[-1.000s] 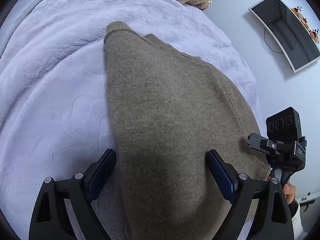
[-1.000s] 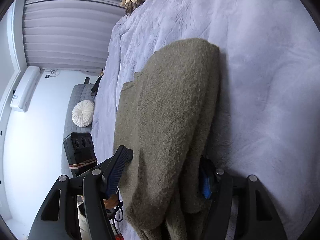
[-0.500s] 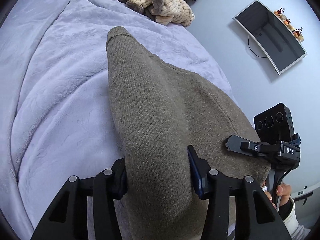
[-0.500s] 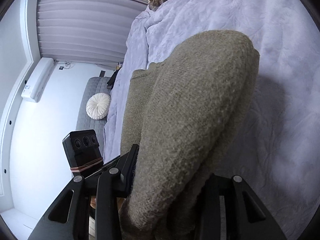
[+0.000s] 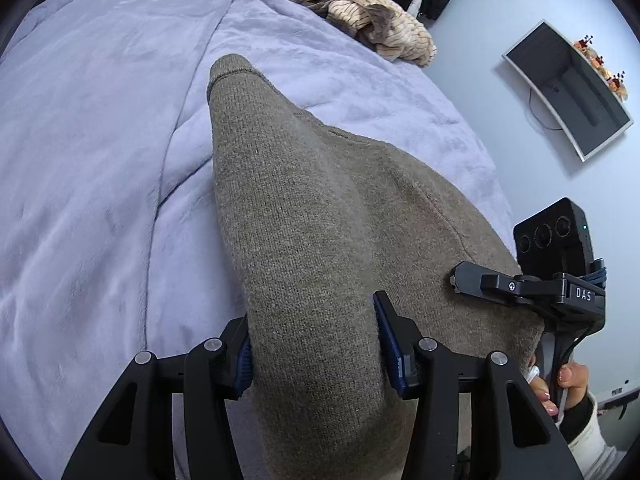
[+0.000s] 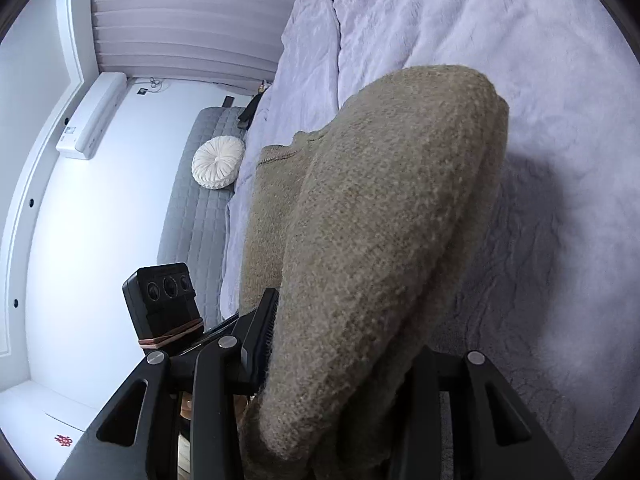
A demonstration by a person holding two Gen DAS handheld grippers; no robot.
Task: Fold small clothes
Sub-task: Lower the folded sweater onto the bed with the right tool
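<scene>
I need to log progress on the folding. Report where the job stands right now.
Done: both tools have gripped the olive-brown knit sweater, the left tool and right tool each shut on a bunched edge. In hand: the near edge is raised off the lavender plush blanket, its far end lying there. Left: finish the fold; the heap of striped and brown clothes looks unfolded.

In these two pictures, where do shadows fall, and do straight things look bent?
Left wrist view: soft even light; the wall screen bows from fisheye distortion; black corners frame the picture. Right wrist view: the sweater casts a dark shadow on the blanket to its right; the window frame curves at the left edge; the nearest knit is slightly soft.
</scene>
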